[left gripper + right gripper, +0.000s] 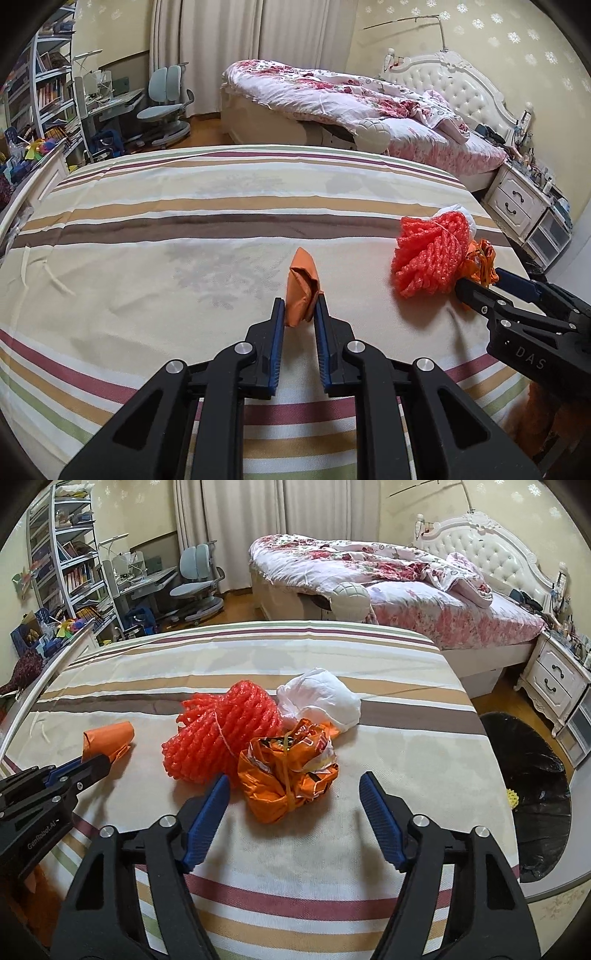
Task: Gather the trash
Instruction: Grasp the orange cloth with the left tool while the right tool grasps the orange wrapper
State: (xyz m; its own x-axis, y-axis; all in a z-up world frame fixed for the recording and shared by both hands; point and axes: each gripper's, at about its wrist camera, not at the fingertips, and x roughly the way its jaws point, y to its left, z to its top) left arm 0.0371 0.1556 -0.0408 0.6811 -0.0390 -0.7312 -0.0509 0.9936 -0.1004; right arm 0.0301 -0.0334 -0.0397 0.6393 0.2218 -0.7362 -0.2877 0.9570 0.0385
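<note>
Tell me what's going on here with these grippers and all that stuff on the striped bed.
A person with two handheld grippers is clearing trash off the striped bed. The left gripper is shut on a folded orange paper piece. The right gripper is open around a crumpled orange wrapper, not yet pressing it. A red foam net and white crumpled wad lie behind; a black-lined bin waits beside the bed.

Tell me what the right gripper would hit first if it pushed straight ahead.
Most likely the crumpled orange wrapper, lying just ahead of the open right gripper on the striped bedcover.
</note>
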